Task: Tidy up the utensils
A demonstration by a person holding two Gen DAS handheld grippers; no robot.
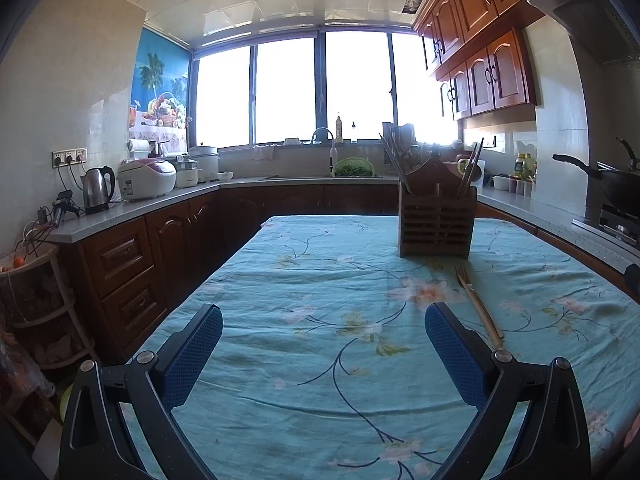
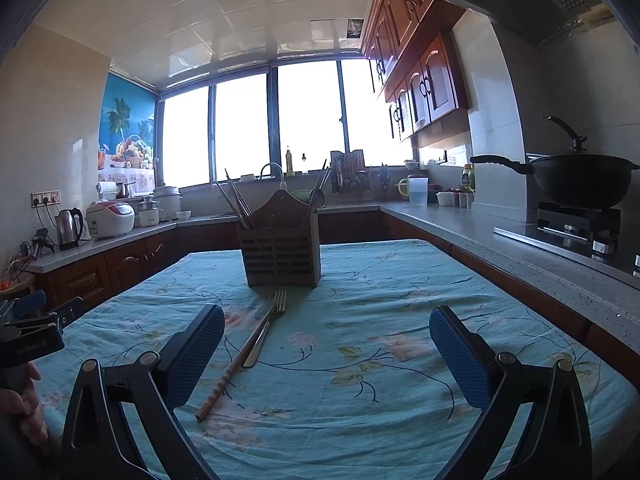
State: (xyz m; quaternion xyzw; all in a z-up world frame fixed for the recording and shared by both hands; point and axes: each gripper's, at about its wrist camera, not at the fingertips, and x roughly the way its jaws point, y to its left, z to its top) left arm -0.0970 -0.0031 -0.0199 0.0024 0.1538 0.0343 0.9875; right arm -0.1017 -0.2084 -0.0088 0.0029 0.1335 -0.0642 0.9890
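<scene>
A brown slatted utensil holder (image 1: 437,224) (image 2: 281,253) stands upright on the table with chopsticks and a spoon in it. A metal fork (image 2: 269,325) (image 1: 466,278) and a bamboo chopstick (image 2: 230,372) (image 1: 486,318) lie together on the cloth in front of the holder. My left gripper (image 1: 324,334) is open and empty, left of the fork and chopstick. My right gripper (image 2: 327,336) is open and empty, with the fork and chopstick just inside its left finger (image 2: 196,352). The left gripper also shows at the left edge of the right wrist view (image 2: 34,320).
The table has a teal floral cloth (image 1: 320,340) (image 2: 380,320). Counters run around it: kettle (image 1: 98,190) and rice cooker (image 1: 146,178) on the left, sink at the back, a black wok (image 2: 576,180) on the stove at the right.
</scene>
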